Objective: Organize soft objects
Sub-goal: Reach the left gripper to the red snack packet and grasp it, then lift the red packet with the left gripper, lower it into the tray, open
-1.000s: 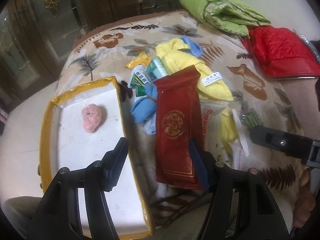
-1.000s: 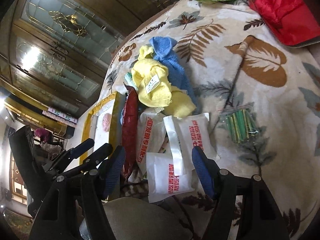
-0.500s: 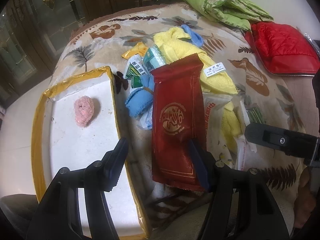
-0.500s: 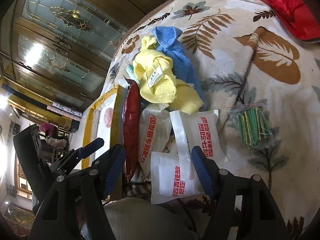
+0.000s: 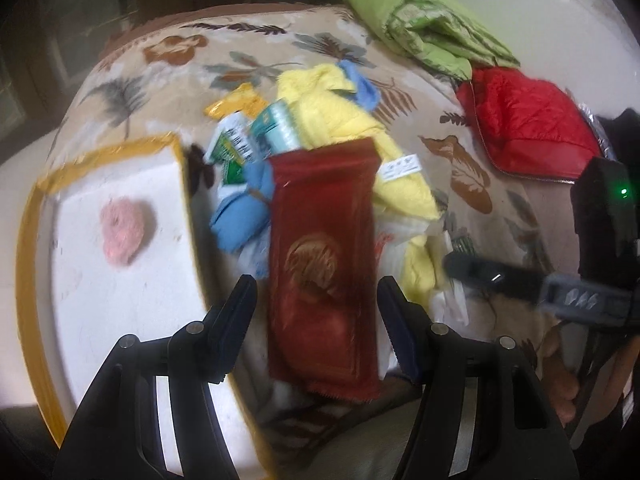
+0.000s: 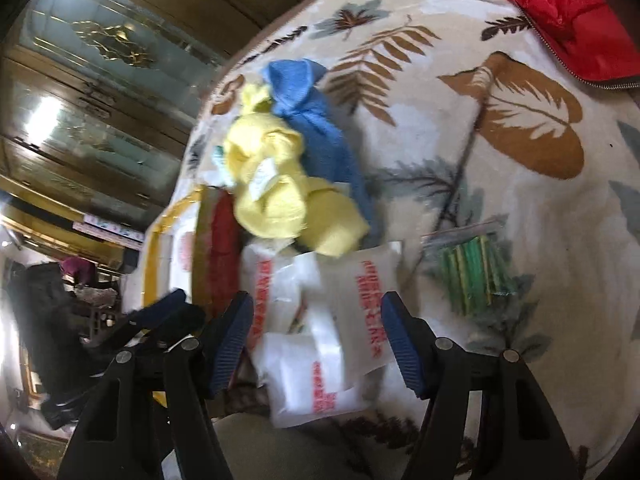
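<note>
A pile of soft things lies on a leaf-patterned blanket [image 5: 472, 176]. A dark red pouch [image 5: 324, 264] lies on top, with a yellow towel [image 5: 340, 128], a blue cloth [image 5: 240, 216] and green-white packets [image 5: 236, 148] behind it. My left gripper [image 5: 316, 316] is open, its jaws either side of the red pouch's near half. My right gripper [image 6: 318, 336] is open over white packets with red print [image 6: 340, 320]. A pink soft ball [image 5: 120, 228] lies in a white tray with a yellow rim [image 5: 28, 240]. The yellow towel [image 6: 280, 196] and a blue cloth [image 6: 316, 124] show beyond the right gripper.
A green folded quilt [image 5: 420, 28] and a red padded bag [image 5: 524, 128] lie at the far right. A bag of green sticks [image 6: 472, 272] lies right of the white packets. The right gripper's body [image 5: 540, 284] shows in the left wrist view. Wooden glass-door cabinets [image 6: 100, 80] stand behind.
Both grippers have moved forward toward the pile. The left jaws now straddle the red pouch; the right jaws are closer over the white packets. Both stay open.
</note>
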